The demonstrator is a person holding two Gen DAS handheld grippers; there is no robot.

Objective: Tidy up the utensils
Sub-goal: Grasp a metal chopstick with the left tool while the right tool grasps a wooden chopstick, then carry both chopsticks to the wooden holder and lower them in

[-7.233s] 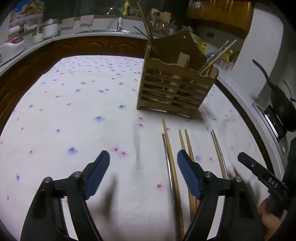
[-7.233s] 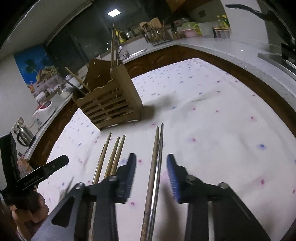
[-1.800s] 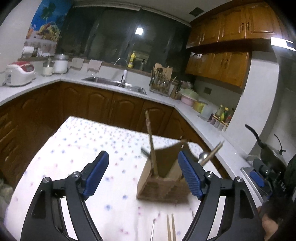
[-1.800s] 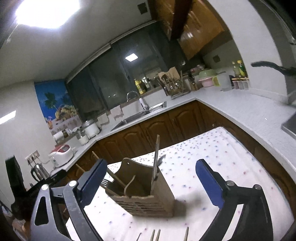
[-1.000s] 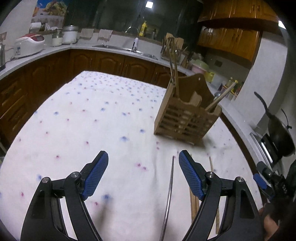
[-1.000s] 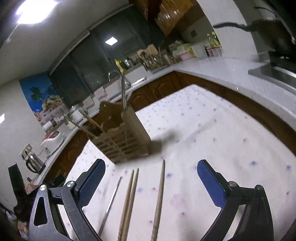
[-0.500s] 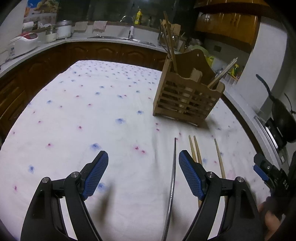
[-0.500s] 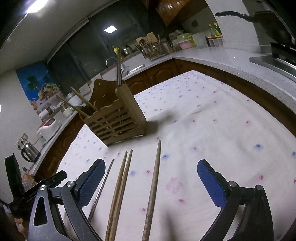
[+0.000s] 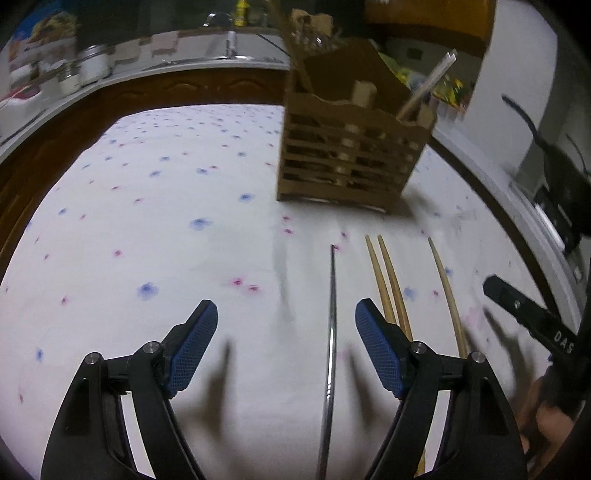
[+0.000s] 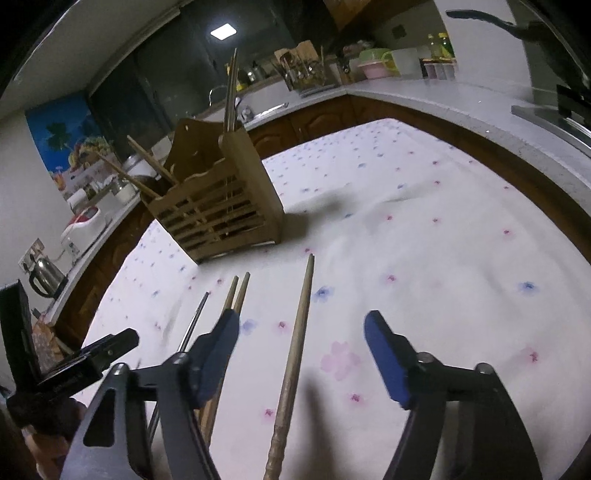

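Lying between wide left tongs (image 9: 286, 352): metal chopstick (image 9: 331, 332); between wide right tongs (image 10: 301, 356): wooden chopstick (image 10: 295, 347).

A white tablecloth (image 10: 424, 229) dotted with small blue and pink flowers covers the table. Beyond it, a pale countertop (image 10: 461, 99) runs over dark wooden cabinets (image 10: 325, 114). On the far counter stand a dish rack (image 10: 306, 77) and a sink faucet (image 9: 231, 35). At the far left sit a metal kettle (image 10: 44, 275) and a white rice cooker (image 10: 83, 219), with a tropical poster (image 10: 62, 144) on the wall above. A ceiling light (image 10: 223, 31) reflects in the dark window.
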